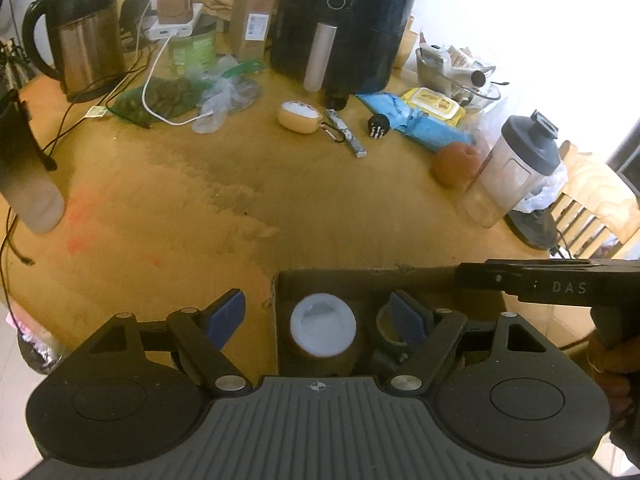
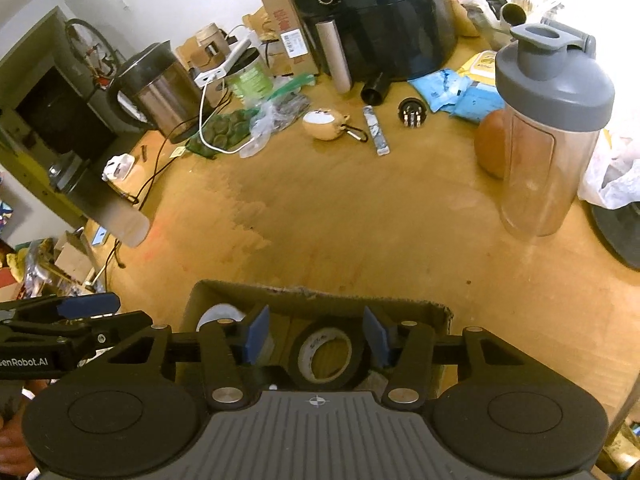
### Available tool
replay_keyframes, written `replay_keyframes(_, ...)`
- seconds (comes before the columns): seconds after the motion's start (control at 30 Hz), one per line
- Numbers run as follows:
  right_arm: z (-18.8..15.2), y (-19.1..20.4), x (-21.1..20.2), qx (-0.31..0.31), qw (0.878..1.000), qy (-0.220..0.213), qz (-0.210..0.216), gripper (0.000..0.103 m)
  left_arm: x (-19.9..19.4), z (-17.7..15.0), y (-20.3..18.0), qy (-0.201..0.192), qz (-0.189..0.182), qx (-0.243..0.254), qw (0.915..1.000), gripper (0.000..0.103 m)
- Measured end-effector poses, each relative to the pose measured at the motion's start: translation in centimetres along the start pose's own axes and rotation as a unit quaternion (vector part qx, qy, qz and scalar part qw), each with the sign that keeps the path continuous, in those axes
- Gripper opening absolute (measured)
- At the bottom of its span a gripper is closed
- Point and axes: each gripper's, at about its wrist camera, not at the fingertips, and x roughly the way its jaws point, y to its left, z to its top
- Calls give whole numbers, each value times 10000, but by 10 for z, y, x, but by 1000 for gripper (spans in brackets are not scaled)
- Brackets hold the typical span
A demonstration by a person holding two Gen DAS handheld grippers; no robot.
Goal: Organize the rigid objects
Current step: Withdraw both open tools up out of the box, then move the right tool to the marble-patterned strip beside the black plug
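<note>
An open cardboard box (image 1: 360, 276) (image 2: 320, 294) sits at the table's near edge. My left gripper (image 1: 316, 318) is open above it: one blue pad hangs outside the box's left wall and the other is inside. A white-lidded jar (image 1: 323, 330) (image 2: 222, 316) stands below, free of both pads. My right gripper (image 2: 316, 336) is open over a black tape roll (image 2: 326, 356) lying flat in the box. Its right pad is close to the roll's edge, and its left pad stands clear of it. Each gripper shows at the side of the other's view.
Loose on the table are a yellow pouch with a carabiner (image 1: 298, 116), a patterned strip (image 1: 346, 136), a black plug (image 1: 378, 124), a brown ball (image 1: 456, 164) and a grey-lidded shaker (image 2: 552, 120). An air fryer (image 1: 348, 20) and kettle (image 1: 84, 32) stand behind.
</note>
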Motion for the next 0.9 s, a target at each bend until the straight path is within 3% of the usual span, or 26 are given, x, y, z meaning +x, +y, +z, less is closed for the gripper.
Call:
replay_keyframes(0.13, 4, 2, 4, 48, 10000, -7, -77, 56, 7, 8, 3, 26, -101, 90, 9999, 79)
replay_keyframes(0.2, 6, 3, 7, 82, 9999, 21, -113, 69, 10, 12, 4, 33, -138, 124, 9998, 79)
replay_keyframes(0.27, 9, 4, 9, 128, 9998, 12, -171, 73, 12, 16, 6, 23, -185, 156, 9997, 79)
replay_keyframes(0.4, 13, 7, 14, 136, 9993, 13, -360, 102, 15, 23, 8, 5, -265, 217, 9994, 79)
replay_keyframes(0.63, 27, 10, 20, 159, 9984, -124, -527, 103, 21, 37, 15, -52, -363, 269, 9990, 79)
replay_keyframes(0.9, 66, 9, 26, 117, 9969, -332, -710, 103, 28, 57, 20, -104, -467, 311, 9984, 79)
